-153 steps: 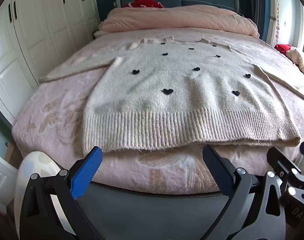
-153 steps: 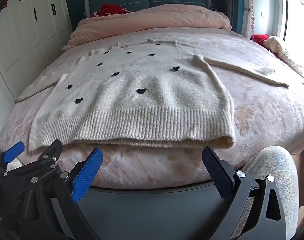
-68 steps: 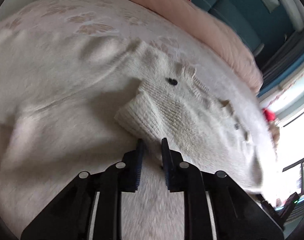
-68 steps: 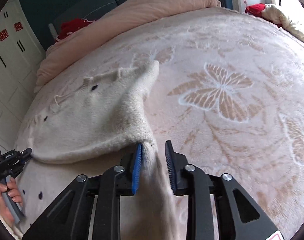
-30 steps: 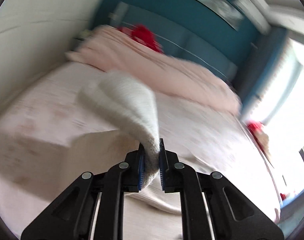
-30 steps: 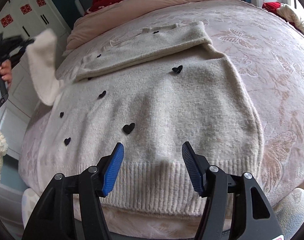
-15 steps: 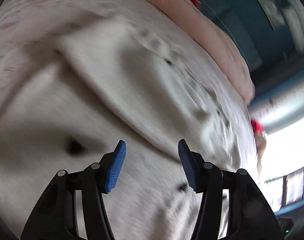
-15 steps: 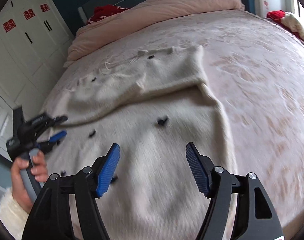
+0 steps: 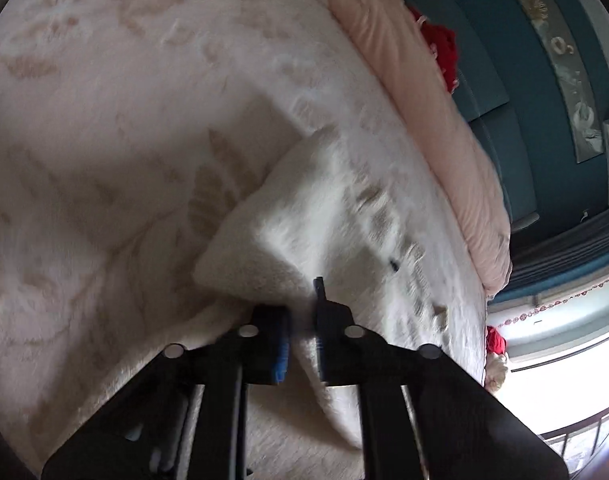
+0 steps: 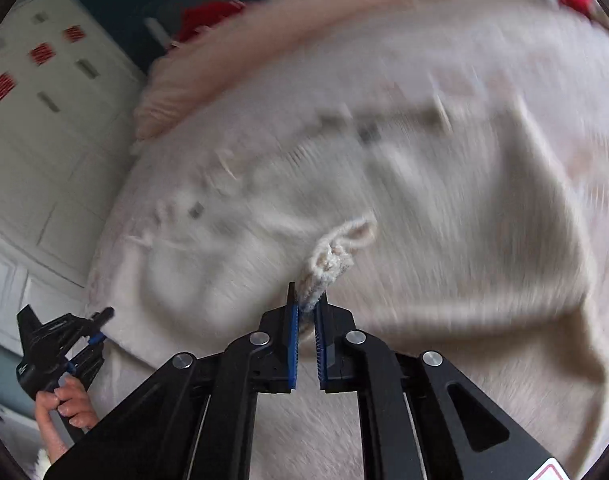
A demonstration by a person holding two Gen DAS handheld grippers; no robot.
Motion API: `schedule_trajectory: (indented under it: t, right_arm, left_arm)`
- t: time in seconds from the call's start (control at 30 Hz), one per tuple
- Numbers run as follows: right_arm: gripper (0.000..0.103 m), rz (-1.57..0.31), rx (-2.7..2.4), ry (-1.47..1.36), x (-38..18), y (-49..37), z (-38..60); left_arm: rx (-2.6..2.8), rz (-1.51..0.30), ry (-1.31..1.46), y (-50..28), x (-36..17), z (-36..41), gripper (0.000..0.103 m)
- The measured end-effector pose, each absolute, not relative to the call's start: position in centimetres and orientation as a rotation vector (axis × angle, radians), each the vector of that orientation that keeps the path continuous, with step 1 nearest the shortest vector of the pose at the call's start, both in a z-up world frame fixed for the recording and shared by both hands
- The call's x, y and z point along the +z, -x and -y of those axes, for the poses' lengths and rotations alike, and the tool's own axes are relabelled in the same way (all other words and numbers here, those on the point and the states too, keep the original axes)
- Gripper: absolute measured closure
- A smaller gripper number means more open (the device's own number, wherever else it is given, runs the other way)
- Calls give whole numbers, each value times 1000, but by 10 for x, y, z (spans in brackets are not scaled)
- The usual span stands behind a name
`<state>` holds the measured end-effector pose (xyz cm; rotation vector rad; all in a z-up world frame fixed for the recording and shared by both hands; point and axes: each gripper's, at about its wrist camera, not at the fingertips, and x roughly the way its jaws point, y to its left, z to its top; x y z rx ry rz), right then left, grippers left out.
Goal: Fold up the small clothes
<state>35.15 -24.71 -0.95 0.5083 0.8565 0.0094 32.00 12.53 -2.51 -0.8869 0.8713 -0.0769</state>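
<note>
The cream sweater with small black hearts [image 10: 464, 220] lies on the bed with its sleeves folded across the body. My right gripper [image 10: 306, 320] has its jaws closing tight on the ribbed sleeve cuff [image 10: 332, 256], which sticks up between the blue pads. My left gripper [image 9: 302, 340] is closing on a fold at the sweater's left edge [image 9: 288, 232], with fabric pinched between its pads. The right wrist view also shows the left gripper [image 10: 102, 325] at the lower left, held by a hand [image 10: 64, 408]. Both views are blurred.
A pale pink patterned blanket [image 9: 104, 100] covers the bed. A rolled pink duvet [image 9: 416, 92] and a red item [image 9: 440, 48] lie at the headboard end. White wardrobe doors [image 10: 44, 120] stand left of the bed.
Half a second ago both grippers stood open above the sweater. Now both are shut on it: the left dropped to the left edge, the right moved onto the sleeve cuff.
</note>
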Motion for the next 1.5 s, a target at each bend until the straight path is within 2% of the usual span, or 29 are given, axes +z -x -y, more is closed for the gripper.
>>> schedule_trajectory:
  t: [0.1,0.2,0.27,0.4,0.43,0.53,0.63,0.73,0.87,1.0,1.03,1.07,1.1,1.17,1.2,1.23,1.37,1.5]
  right_arm:
    - [97,-661,34,-462,56,-348,258]
    - [97,-556,19,-429,88,-345,283]
    - [97,-607,-54,-380,66,-352,298]
    - [97,-905,-172,-492,-38,-374,332]
    - [97,-898,-175,-506,-43,-373,333]
    - [97,-828,-153,-534,-36,-365,333]
    - [97,-895,-167,-497,-54,-368,335]
    - [97,-838,-154,-527,-43,-360,337]
    - [96,-891,-152,-543,-62,-356,334]
    - [89,-891,-134,-576,-35,-324,334]
    - [81,-878,-129,-568,-29,-309,334]
    - [66,-870,-127,-557,-20,-286,333]
    - [60,-869,-133,-540,-13,-258,333]
    - [55,-883,-150,-506,-8,-205,333]
    - [55,-908,-155,-501,-11,-181,331]
    - [55,-940,-158,-510,-15,-157,330]
    - [54,-1050,-137,-632,-42,-70,317]
    - [54,-1093,-85,-730,-67,-48,292]
  left_arm:
    - [-103,-765,834,-327,-5,-123,94]
    - [-174,-750,757,-334,3,-99,93]
    - [-181,-811,715,-343,-12,-81,93]
    - [-140,-937,663,-350,-52,-52,94]
    - [-133,-936,670,-347,-54,-53,94]
    - [-133,-929,685,-345,-55,-58,92]
    - [-142,-937,648,-348,-58,-61,92]
    - [-149,-922,616,-346,-51,-61,90]
    - [-147,-947,602,-342,-58,-64,90]
    - [-171,-965,537,-322,-44,-75,89]
    - [-175,-960,513,-312,-38,-80,88]
    - [-180,-955,494,-301,-32,-87,80]
    - [-187,-953,483,-287,-26,-96,72]
    - [-155,-957,478,-250,-17,-122,34]
    - [-128,-959,479,-232,-14,-133,27]
    - [-99,-968,490,-208,-13,-147,22]
    - [-79,-1053,519,-142,-26,-172,21]
    - [-87,-1078,525,-101,-37,-166,19]
